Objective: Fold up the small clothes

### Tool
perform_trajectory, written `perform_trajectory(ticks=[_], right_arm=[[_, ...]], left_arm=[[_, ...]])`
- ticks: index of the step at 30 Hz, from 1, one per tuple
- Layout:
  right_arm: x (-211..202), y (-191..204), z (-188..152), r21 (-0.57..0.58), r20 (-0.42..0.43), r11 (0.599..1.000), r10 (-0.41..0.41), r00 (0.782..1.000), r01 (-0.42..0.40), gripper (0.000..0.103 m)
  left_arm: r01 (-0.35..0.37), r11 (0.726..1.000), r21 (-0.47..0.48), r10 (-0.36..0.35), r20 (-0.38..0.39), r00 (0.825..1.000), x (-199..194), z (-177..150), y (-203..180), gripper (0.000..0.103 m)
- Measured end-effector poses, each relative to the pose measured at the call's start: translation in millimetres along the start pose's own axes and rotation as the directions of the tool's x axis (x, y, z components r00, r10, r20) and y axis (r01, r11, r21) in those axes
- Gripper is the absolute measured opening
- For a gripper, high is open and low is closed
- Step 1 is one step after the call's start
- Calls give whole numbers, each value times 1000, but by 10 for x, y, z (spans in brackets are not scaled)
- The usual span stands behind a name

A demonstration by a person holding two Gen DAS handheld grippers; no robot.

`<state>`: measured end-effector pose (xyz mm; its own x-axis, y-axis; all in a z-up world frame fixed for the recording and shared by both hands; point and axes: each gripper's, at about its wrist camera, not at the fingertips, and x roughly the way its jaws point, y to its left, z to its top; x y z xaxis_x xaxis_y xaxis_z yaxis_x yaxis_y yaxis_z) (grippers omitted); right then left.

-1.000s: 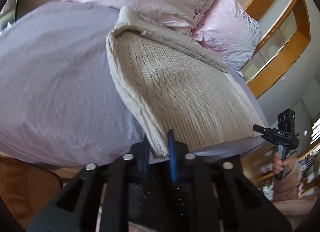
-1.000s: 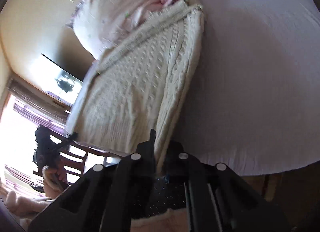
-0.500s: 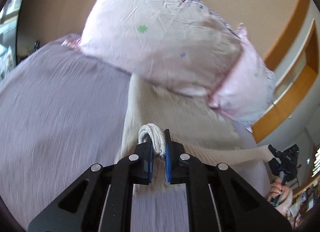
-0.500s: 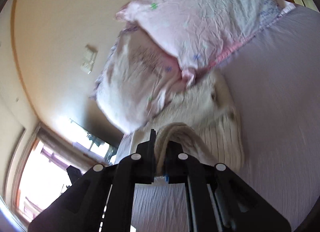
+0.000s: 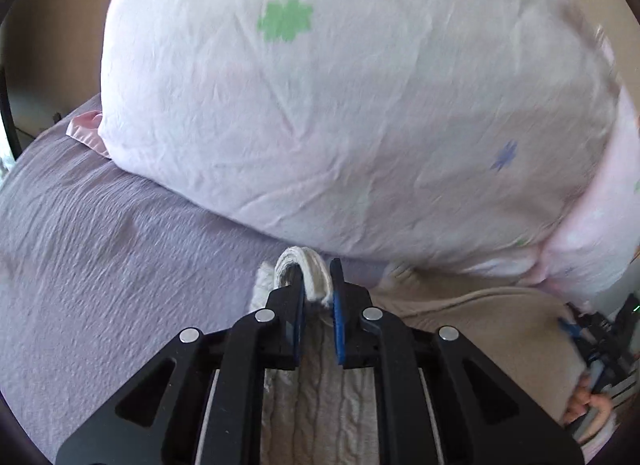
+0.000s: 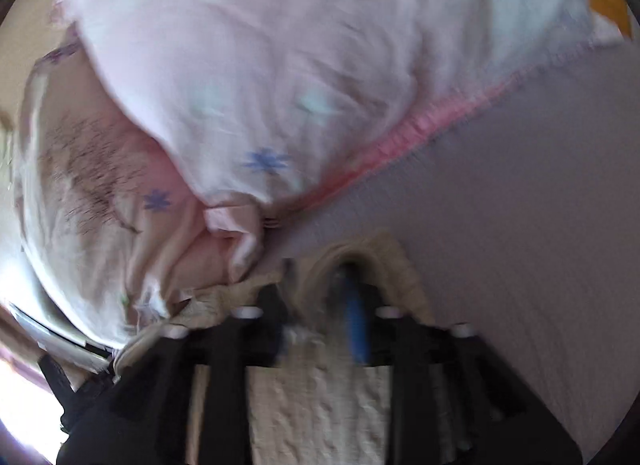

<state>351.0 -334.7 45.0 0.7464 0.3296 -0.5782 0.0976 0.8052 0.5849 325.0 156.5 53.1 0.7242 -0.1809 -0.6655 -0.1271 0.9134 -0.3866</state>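
A beige cable-knit sweater [image 5: 320, 417] lies on the lilac bedsheet [image 5: 100, 265], its far end right at the pillows. My left gripper [image 5: 316, 297] has its jaws slightly parted around a looped edge of the sweater [image 5: 308, 265], which still sits between the blue pads. My right gripper [image 6: 320, 297] is blurred, with a sweater fold [image 6: 360, 253] arched over its blue pad; the knit [image 6: 316, 417] runs under it. The right gripper also shows at the far right of the left wrist view [image 5: 600, 341].
Two pale pink pillows [image 5: 340, 105] with small flower prints fill the space just ahead of both grippers; they also show in the right wrist view [image 6: 280, 65]. Lilac sheet [image 6: 520, 225] spreads to the right. A bright window area lies at the lower left of the right wrist view.
Both grippers carried the sweater's near edge forward over the garment up to the pillows. The left jaws have parted a little since half a second ago.
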Motion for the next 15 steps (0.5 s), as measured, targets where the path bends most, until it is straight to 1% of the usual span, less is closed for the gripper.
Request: perform_trajectory(ticks=[1, 2, 3, 4, 5, 6, 7, 8, 9, 10, 11, 12, 13, 14, 15], right_arm=[[-56, 52, -1, -24, 23, 999, -28, 999, 28, 71], [-131, 101, -9, -43, 57, 997, -62, 996, 65, 80], [-257, 152, -32, -68, 107, 996, -54, 993, 62, 84], [-308, 177, -42, -79, 121, 996, -35, 992, 45, 84], [-371, 198, -69, -89, 127, 996, -17, 992, 29, 84], [-431, 233, -122, -108, 116, 994, 2, 993, 10, 84], [-465, 263, -169, -128, 100, 992, 20, 995, -7, 84], [-466, 321, -195, -149, 84, 989, 36, 996, -23, 84], [-506, 365, -284, -179, 65, 983, 47, 997, -35, 84], [-528, 378, -324, -192, 58, 981, 54, 997, -41, 85], [-546, 399, -372, -203, 50, 978, 64, 997, -53, 86], [-548, 427, -421, -212, 40, 975, 78, 996, -68, 87], [-553, 456, -469, -219, 27, 972, 89, 996, -81, 88], [-555, 491, -514, -226, 10, 970, 98, 995, -93, 88], [-543, 518, -538, -231, 0, 968, 102, 995, -99, 88]], left_arm=[[50, 998, -27, -50, 20, 999, -65, 32, 35, 12], [105, 992, -64, -102, 45, 994, -146, 71, 89, 14], [151, 983, -100, -144, 76, 987, -232, 94, 141, 23], [182, 974, -133, -165, 133, 977, -359, 110, 203, 35], [181, 971, -155, -148, 207, 967, -525, 111, 270, 69], [176, 971, -162, -132, 255, 958, -646, 103, 313, 95], [171, 973, -153, -122, 284, 951, -755, 95, 354, 95], [160, 979, -125, -123, 261, 957, -808, 87, 375, 95], [121, 989, -90, -104, 175, 979, -788, 70, 377, 90], [74, 996, -53, -69, 84, 994, -730, 7, 382, 86], [47, 999, -27, -46, 22, 999, -667, -39, 389, 78], [31, 999, -8, -32, -69, 997, -569, -167, 420, 71], [41, 999, -19, -43, -127, 991, -486, -285, 454, 68], [52, 998, -33, -56, -155, 986, -448, -350, 483, 64], [78, 995, -67, -89, -196, 977, -371, -445, 526, 62]])
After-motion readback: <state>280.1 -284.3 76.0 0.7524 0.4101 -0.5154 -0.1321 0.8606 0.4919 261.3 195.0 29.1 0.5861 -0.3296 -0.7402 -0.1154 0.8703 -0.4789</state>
